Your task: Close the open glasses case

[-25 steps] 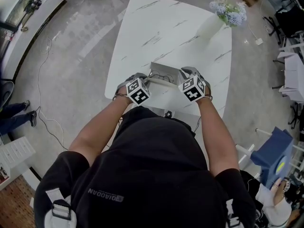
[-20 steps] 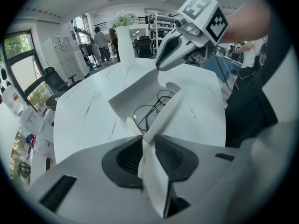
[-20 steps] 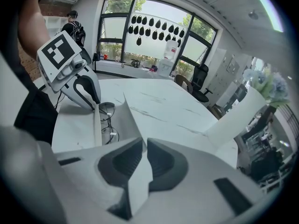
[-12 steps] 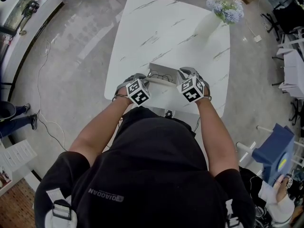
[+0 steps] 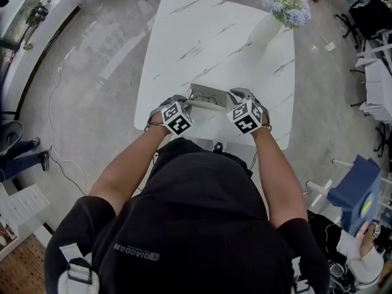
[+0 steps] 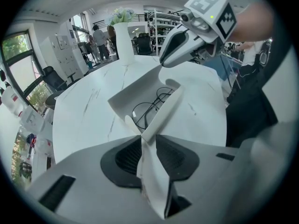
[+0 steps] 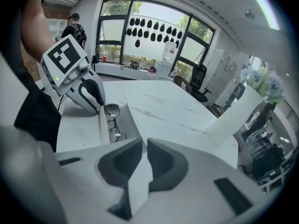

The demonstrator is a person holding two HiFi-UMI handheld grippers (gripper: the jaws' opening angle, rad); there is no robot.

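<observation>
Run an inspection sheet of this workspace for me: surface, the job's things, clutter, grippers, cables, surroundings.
Surface: white marbled table with dark veins.
Job's things: glasses case lies open near the table's near edge, dark-framed glasses inside.
Clutter: white vase with pale flowers at the far right corner.
Grippers: left gripper jaws have just been opening a little, yet they pinch a white flap of the case; right gripper jaws pinch a flap too.
Cables: one loose cable on the floor left of the table.
Surroundings: grey floor; someone's legs at left; a blue object at right.
</observation>
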